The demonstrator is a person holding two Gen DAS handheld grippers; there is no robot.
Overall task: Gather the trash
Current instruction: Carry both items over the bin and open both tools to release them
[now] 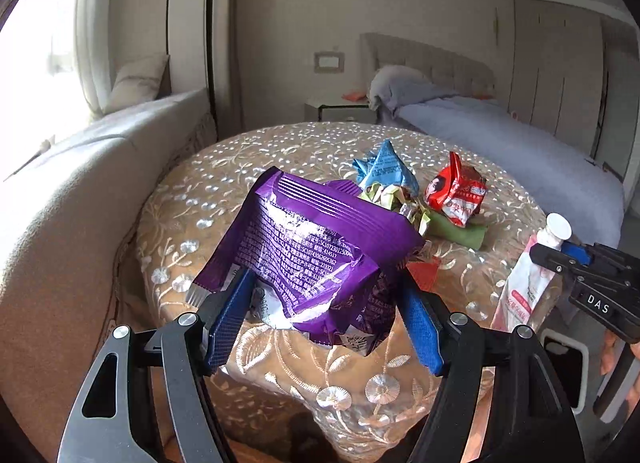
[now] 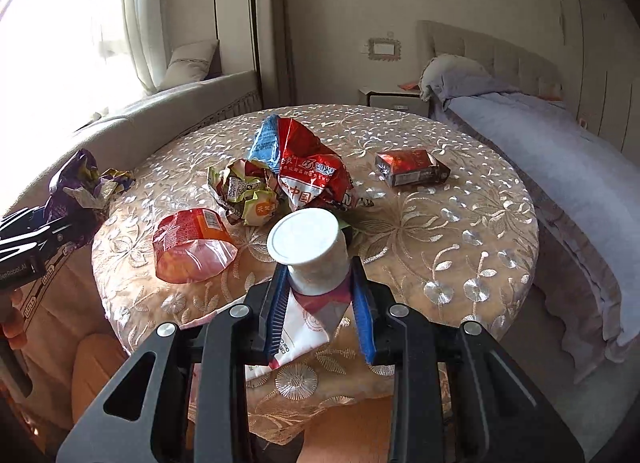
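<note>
Nearest the left wrist camera: left tool (image 1: 324,303), blue pads clamped on a crumpled purple wrapper (image 1: 312,247), held up above the near edge of the round worktop (image 1: 192,199). White print on the purple foil, mostly too small to read; digits "SC10723012500" legible on one line. Lettering "DAS" on the right tool (image 1: 558,253) at the right edge of that view, clamped on the pink-and-white tube (image 1: 524,287) just under its white cap.

Nearest the right wrist camera: right tool (image 2: 320,295), pads pressed against the tube (image 2: 308,251) below the cap, tube body with red printing hanging down between the fingers. Left tool (image 2: 52,219) at the left edge with the purple wrapper (image 2: 80,179), partial white lettering on its side.

Remaining trash on the worktop (image 2: 460,223): red bag (image 2: 312,171) with Chinese characters, "中国" readable; blue packet (image 2: 264,143) behind it; crumpled green-yellow wrapper (image 2: 244,191) with a QR code.

Only in the right wrist view: orange pouch (image 2: 192,243) at near left, red cigarette box (image 2: 412,167) at far right. Only in the left wrist view: printed face on the red bag (image 1: 456,191), green wrapper (image 1: 460,229) beneath it.
</note>
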